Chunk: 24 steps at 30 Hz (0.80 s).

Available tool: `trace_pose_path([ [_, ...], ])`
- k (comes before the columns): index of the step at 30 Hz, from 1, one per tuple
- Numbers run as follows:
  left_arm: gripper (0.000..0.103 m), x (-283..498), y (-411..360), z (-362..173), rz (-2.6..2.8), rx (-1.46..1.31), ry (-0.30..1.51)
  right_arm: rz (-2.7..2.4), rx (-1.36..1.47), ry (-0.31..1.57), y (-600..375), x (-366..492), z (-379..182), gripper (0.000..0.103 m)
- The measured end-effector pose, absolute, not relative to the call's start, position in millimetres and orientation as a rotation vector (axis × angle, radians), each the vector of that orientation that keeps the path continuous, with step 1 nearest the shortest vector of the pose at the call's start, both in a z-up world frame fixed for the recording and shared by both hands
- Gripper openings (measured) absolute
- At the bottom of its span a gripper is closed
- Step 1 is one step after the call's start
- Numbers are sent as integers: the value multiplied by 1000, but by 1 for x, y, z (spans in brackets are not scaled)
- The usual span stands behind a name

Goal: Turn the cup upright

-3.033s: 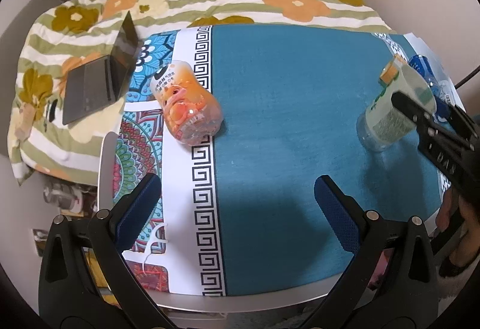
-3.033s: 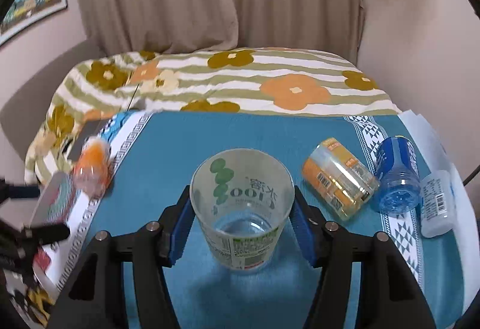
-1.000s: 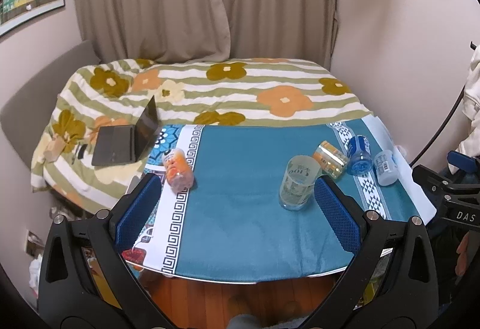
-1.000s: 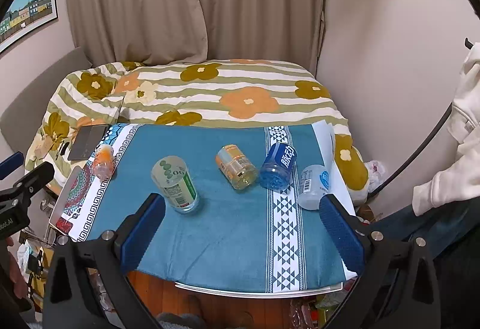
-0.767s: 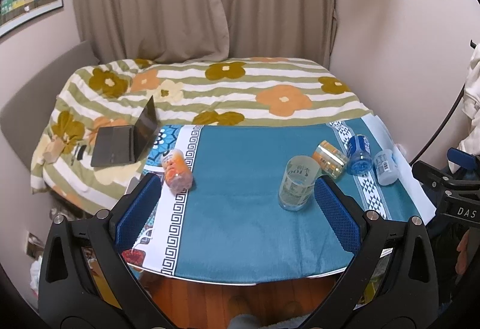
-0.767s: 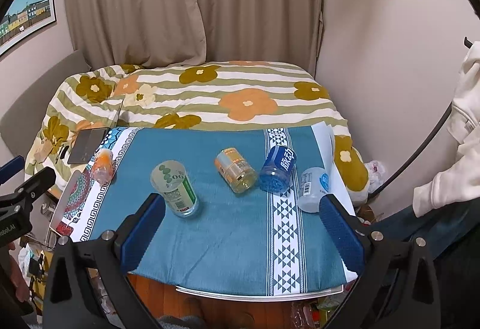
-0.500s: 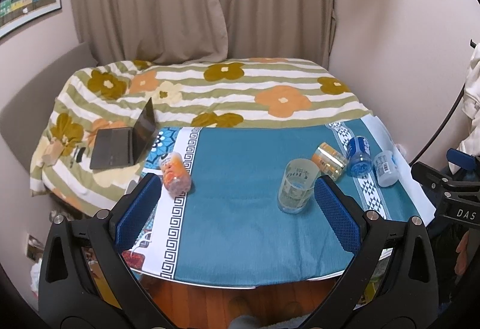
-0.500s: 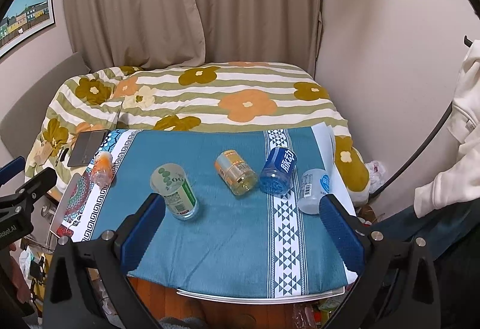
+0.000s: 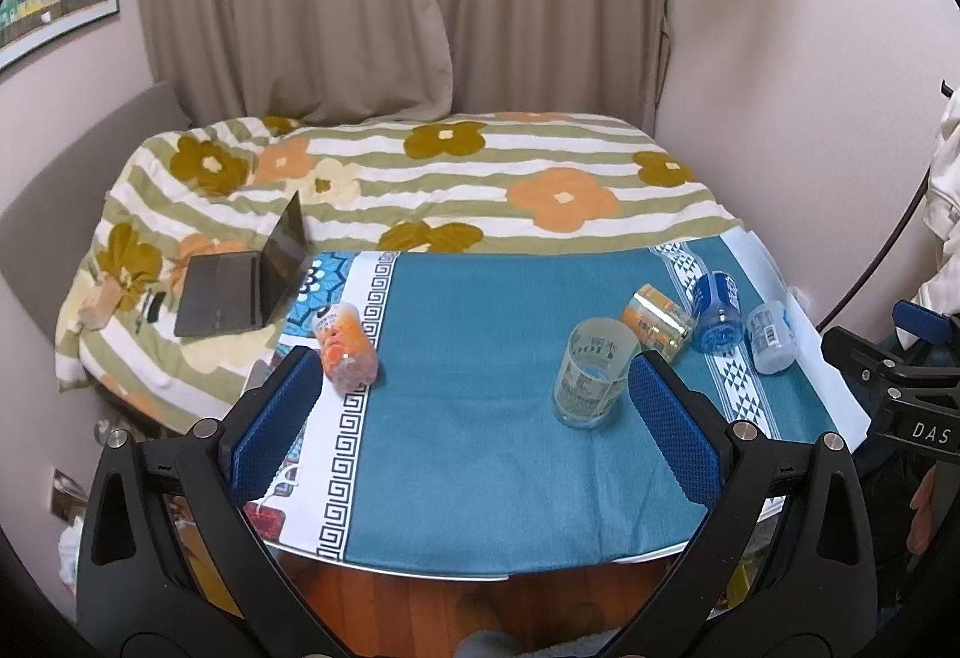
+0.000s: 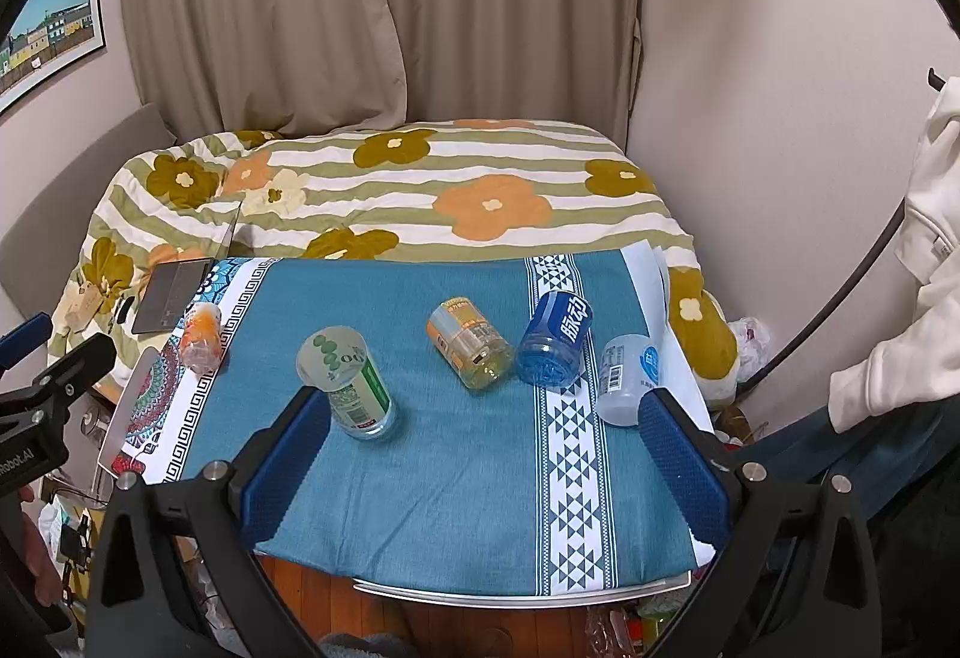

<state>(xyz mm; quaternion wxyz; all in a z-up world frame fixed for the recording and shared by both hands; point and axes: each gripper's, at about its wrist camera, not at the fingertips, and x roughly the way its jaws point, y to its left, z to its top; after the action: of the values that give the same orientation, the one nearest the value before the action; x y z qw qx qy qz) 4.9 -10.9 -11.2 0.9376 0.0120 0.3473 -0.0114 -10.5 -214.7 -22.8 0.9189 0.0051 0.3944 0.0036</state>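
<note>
A clear plastic cup with green print (image 9: 593,379) stands upright, mouth up, on the teal tablecloth (image 9: 480,418); it also shows in the right wrist view (image 10: 351,381). My left gripper (image 9: 468,418) is open and empty, held back above the table's near edge. My right gripper (image 10: 483,448) is open and empty, also pulled back from the table. An orange cup (image 9: 347,353) lies on its side at the left (image 10: 201,337).
An orange-labelled cup (image 10: 471,349), a blue cup (image 10: 555,337) and a clear white-labelled cup (image 10: 627,376) lie on their sides at the right. A laptop (image 9: 246,277) sits on the flowered bed (image 9: 480,178) behind. The wall is close on the right.
The right gripper has let go of the green-print cup, which now stands upright. Both grippers have drawn far back from the table; over the last second the views barely shift.
</note>
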Motion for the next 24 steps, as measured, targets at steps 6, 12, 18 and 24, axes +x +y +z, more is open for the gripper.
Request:
trace_pose_path([
  [6, 103, 5, -10, -11, -25, 25, 709, 8, 11, 811, -215, -10, -22, 102],
  [12, 103, 5, -9, -14, -29, 13, 711, 8, 10, 810, -215, -10, -22, 102],
  [18, 103, 3, -8, -15, -23, 13, 708, 2, 10, 806, -212, -12, -23, 102],
  [24, 103, 1, -7, -14, -26, 14, 705, -5, 13, 804, -210, -12, -22, 102],
])
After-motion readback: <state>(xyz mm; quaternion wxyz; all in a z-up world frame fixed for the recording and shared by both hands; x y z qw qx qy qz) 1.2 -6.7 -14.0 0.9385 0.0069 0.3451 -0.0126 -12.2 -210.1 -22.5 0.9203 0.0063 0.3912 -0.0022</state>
